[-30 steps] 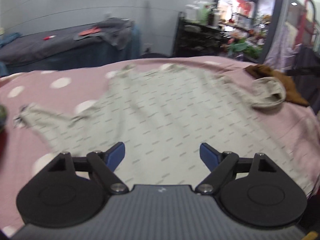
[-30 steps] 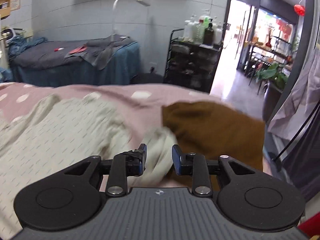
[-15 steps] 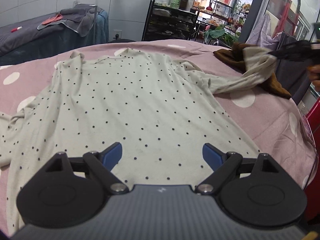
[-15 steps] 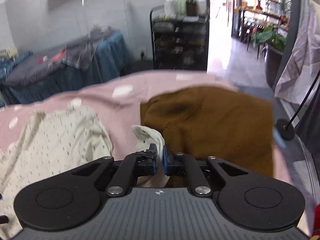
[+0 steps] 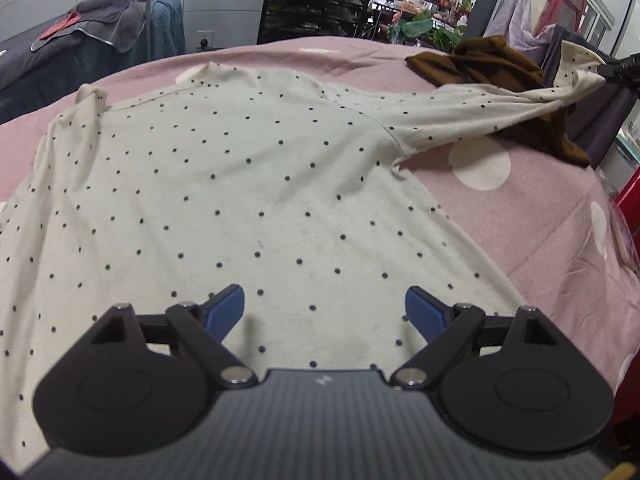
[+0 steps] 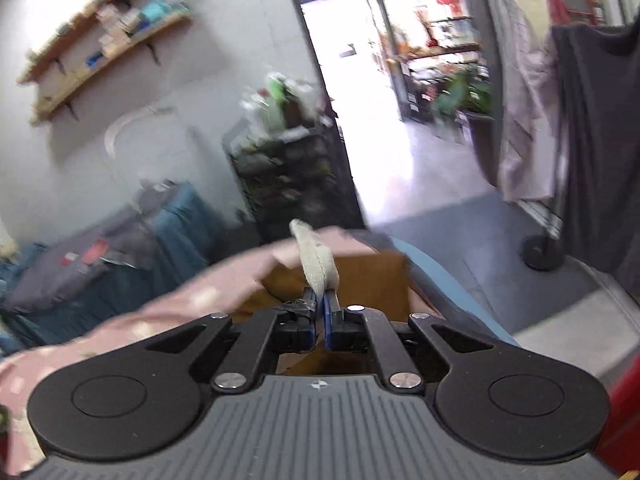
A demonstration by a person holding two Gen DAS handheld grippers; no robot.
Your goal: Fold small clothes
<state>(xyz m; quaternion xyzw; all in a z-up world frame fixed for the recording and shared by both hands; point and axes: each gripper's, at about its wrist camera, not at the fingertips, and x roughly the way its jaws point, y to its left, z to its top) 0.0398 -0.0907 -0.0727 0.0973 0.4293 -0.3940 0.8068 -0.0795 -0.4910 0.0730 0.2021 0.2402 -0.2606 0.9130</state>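
We see the shirt (image 5: 240,200), cream with dark dots, spread flat on the pink sheet (image 5: 520,216). Our left gripper (image 5: 324,306) hovers over the shirt's near hem, jaws wide apart with nothing between them. One sleeve (image 5: 480,116) stretches away from the shirt body, lifted off the sheet and crossing the brown garment (image 5: 492,68) beyond it. Our right gripper (image 6: 320,300) has its jaws closed tight on a strip of cream fabric, most likely that sleeve's cuff (image 6: 318,260), though the right view is blurred.
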